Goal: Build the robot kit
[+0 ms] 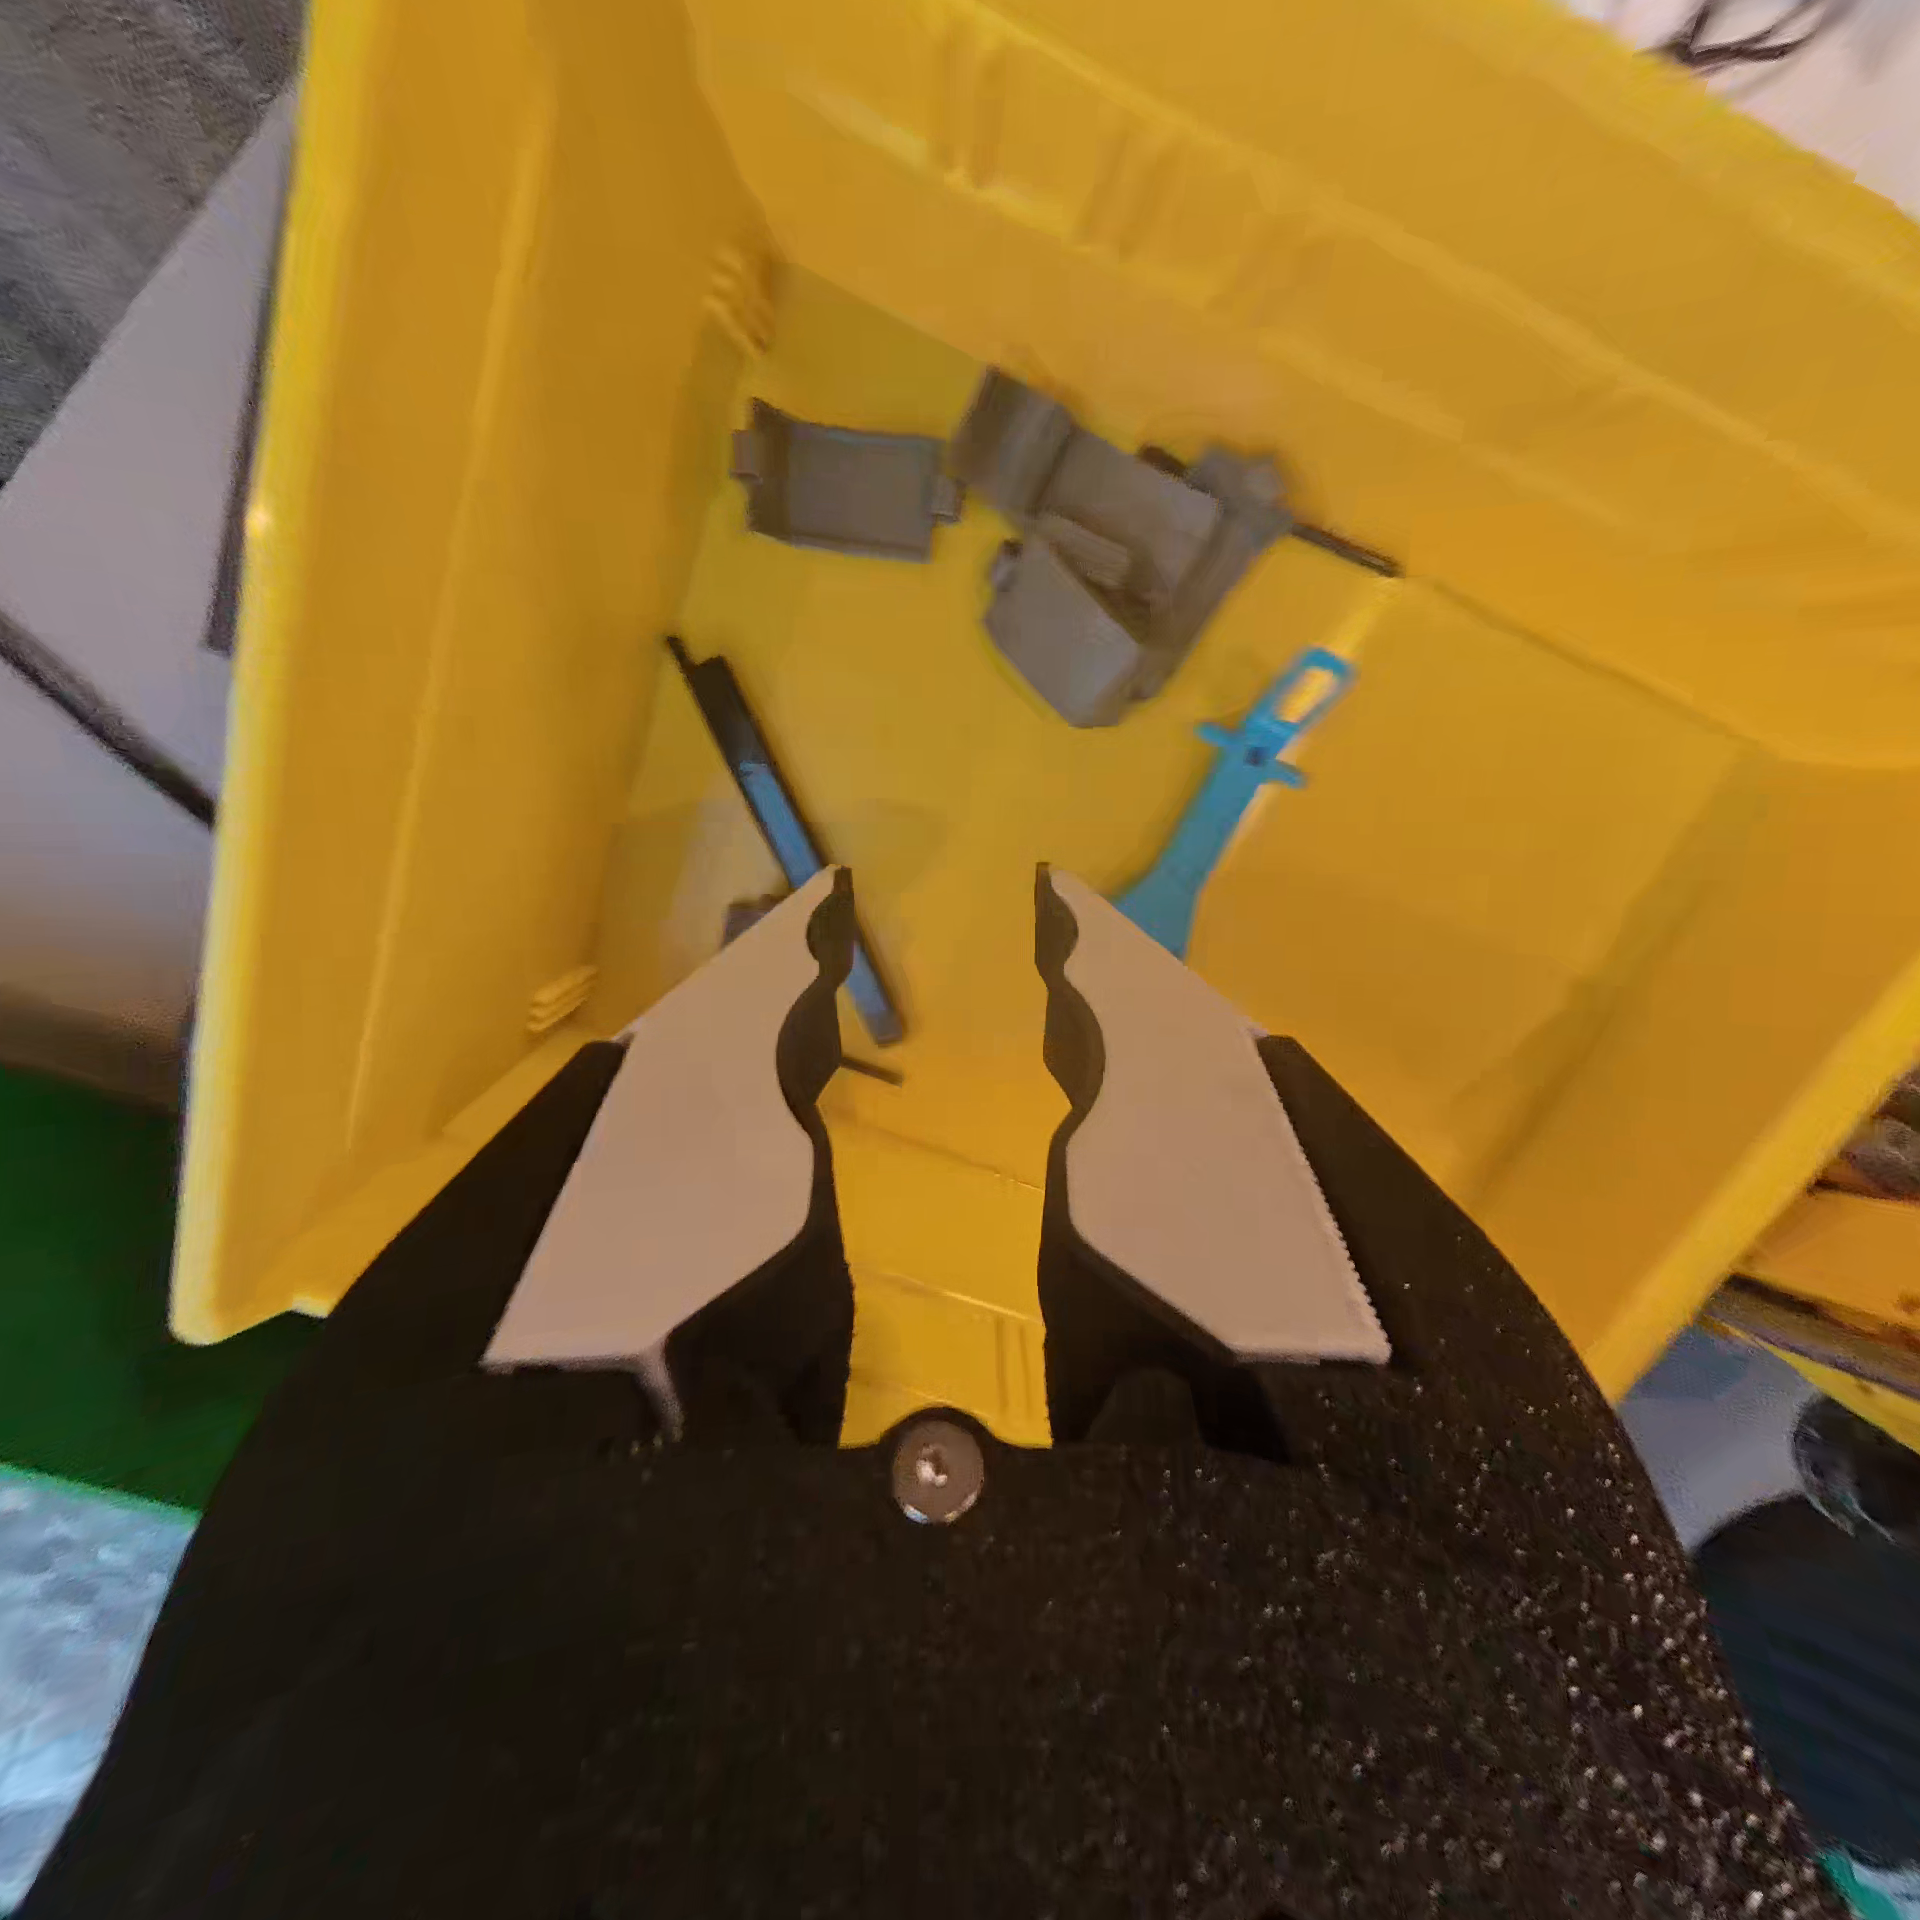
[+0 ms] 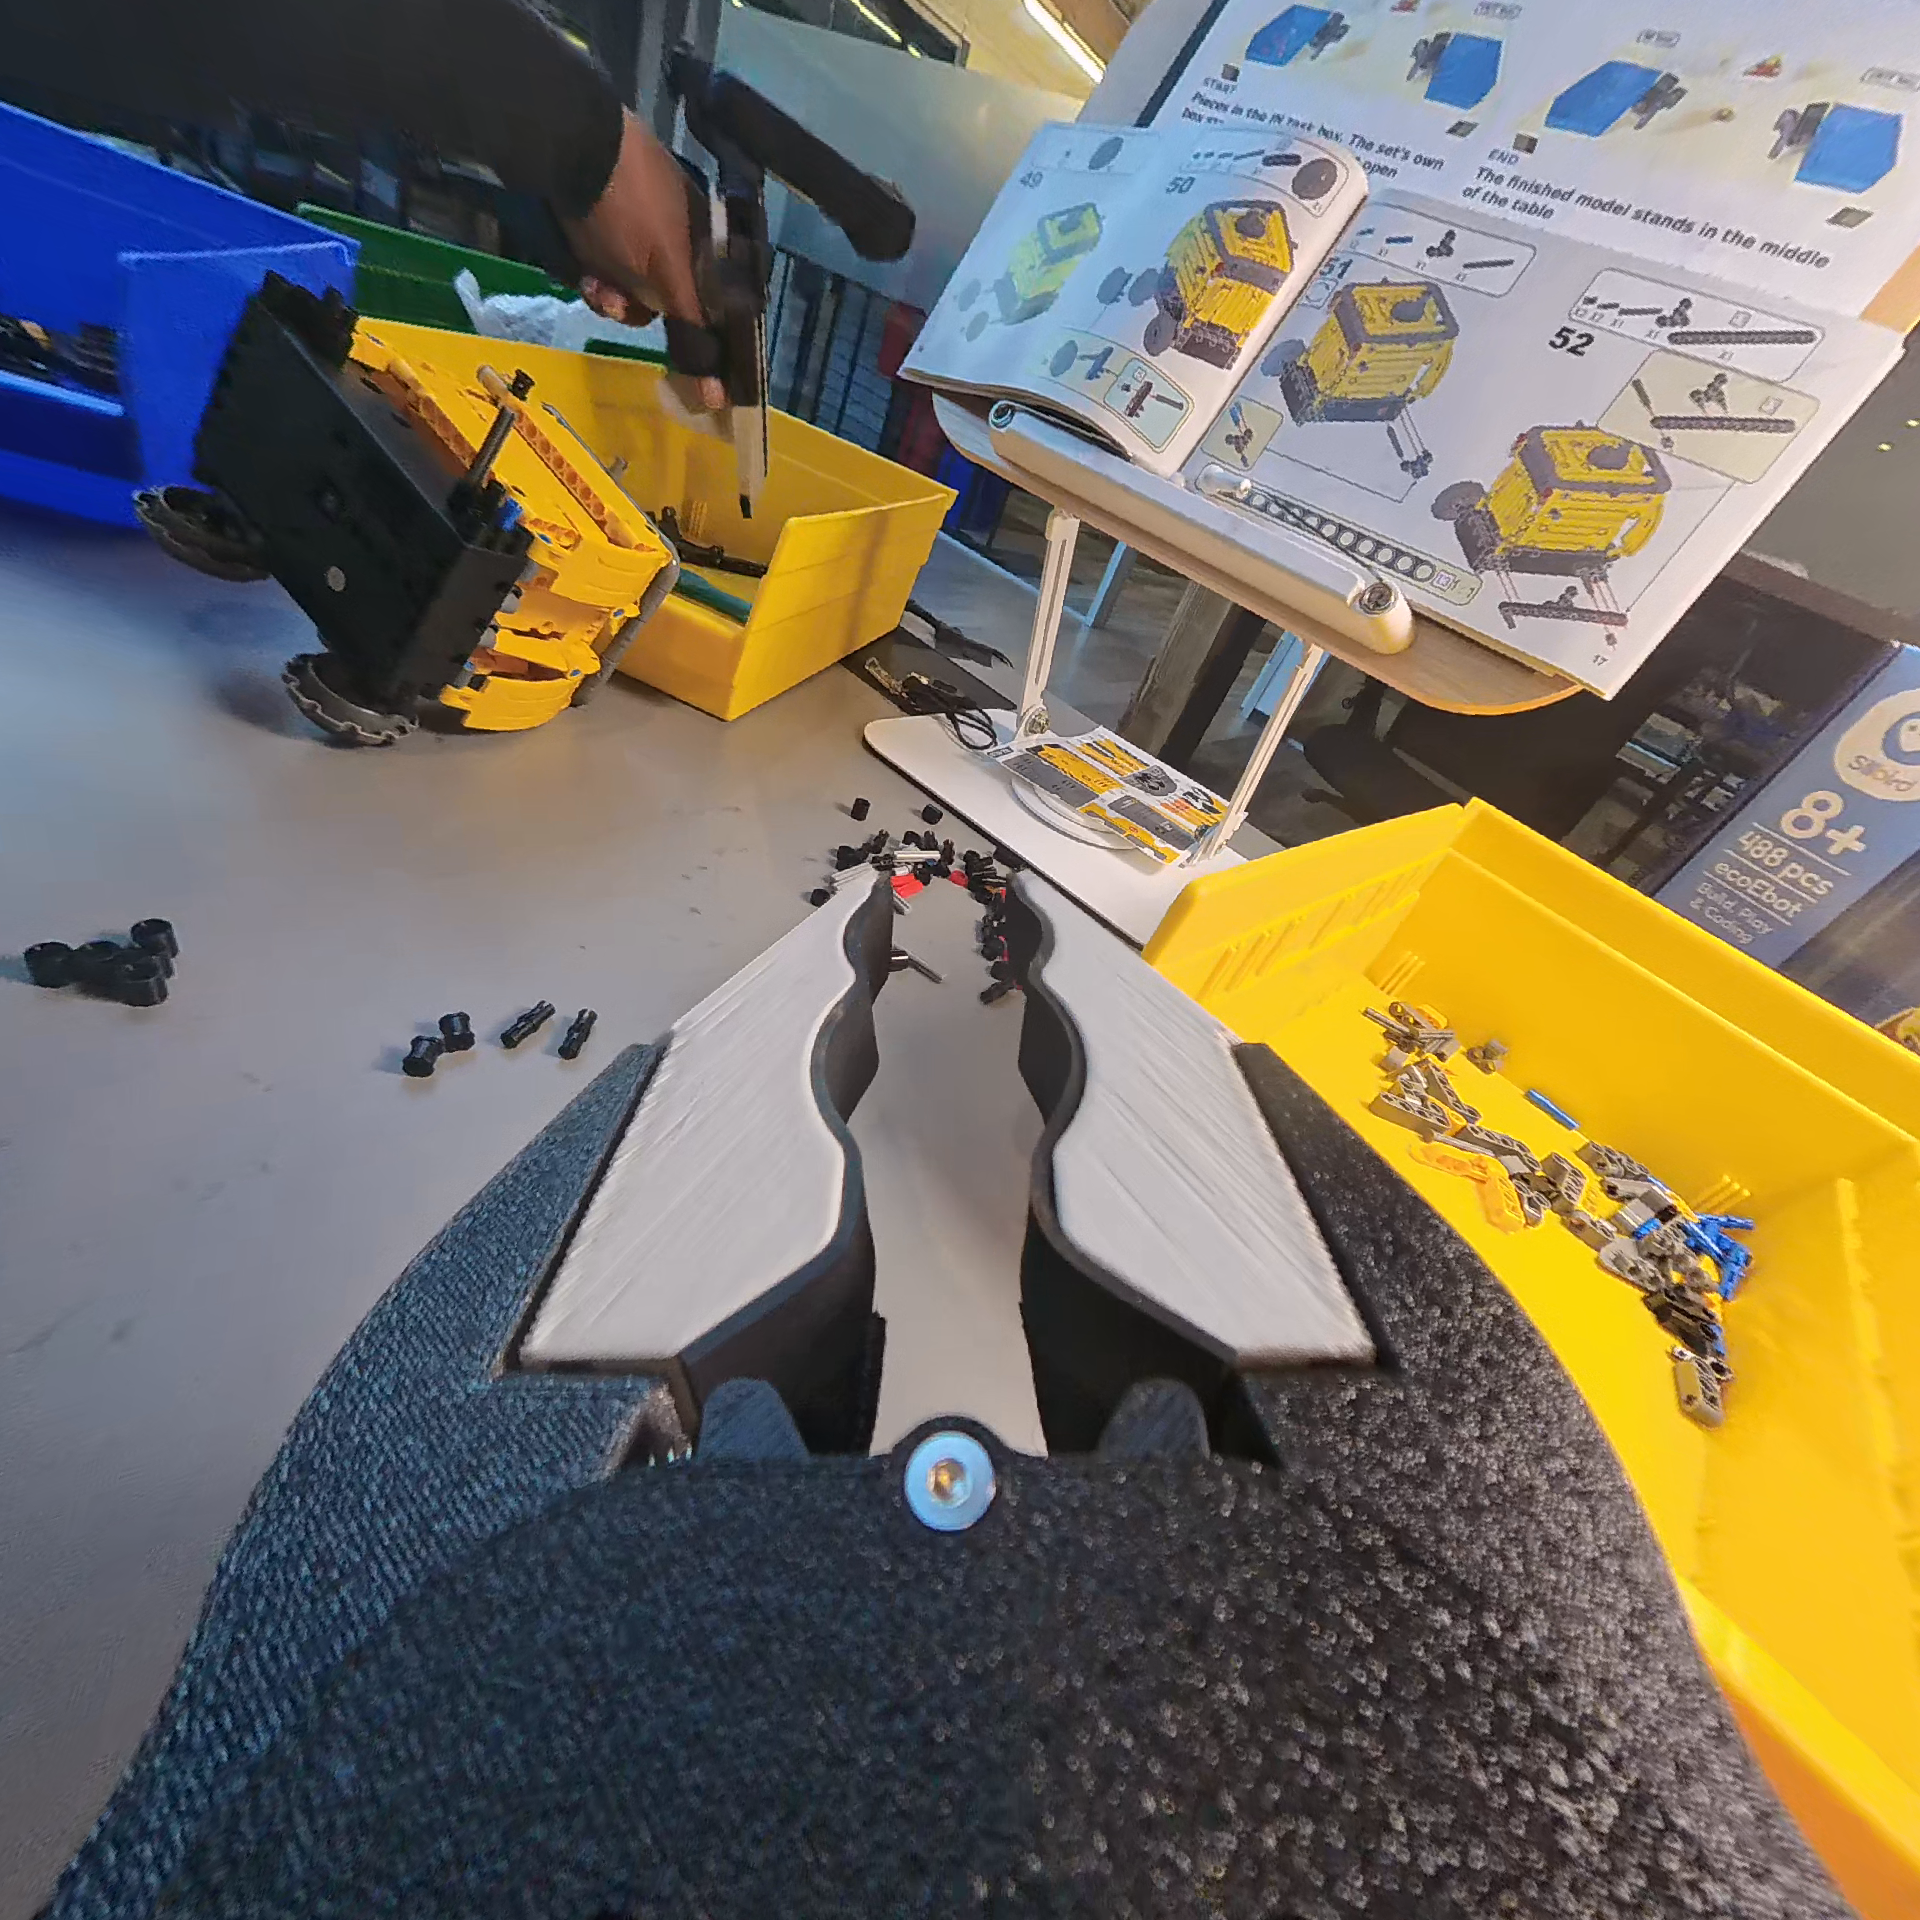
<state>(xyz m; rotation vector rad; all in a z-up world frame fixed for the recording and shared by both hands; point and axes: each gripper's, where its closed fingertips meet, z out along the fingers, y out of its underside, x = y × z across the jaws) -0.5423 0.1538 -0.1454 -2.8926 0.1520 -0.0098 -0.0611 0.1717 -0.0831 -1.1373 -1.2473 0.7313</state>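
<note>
My left gripper [image 1: 943,883] is open and empty, pointing down into a yellow bin [image 1: 468,623]. On the bin floor lie grey parts [image 1: 1101,582], a long black beam [image 1: 779,821] just left of my fingertips and a light blue tool [image 1: 1216,821] to their right. My right gripper [image 2: 951,914] is open and empty, low over the grey table, its tips at a scatter of small black and red pins [image 2: 914,847]. The right wrist view also shows the left gripper [image 2: 732,343], held by a hand, above the far yellow bin [image 2: 821,582].
A yellow and black brick-built vehicle [image 2: 416,551] lies tipped against the far bin. A second yellow bin [image 2: 1558,1039] with grey and blue parts sits at right. An open instruction booklet [image 2: 1403,364] rests on a white stand. Black connectors [image 2: 104,961] lie at left; a blue bin [image 2: 125,343] stands behind. My right fingertips sit around 50 centimeters from my left ones.
</note>
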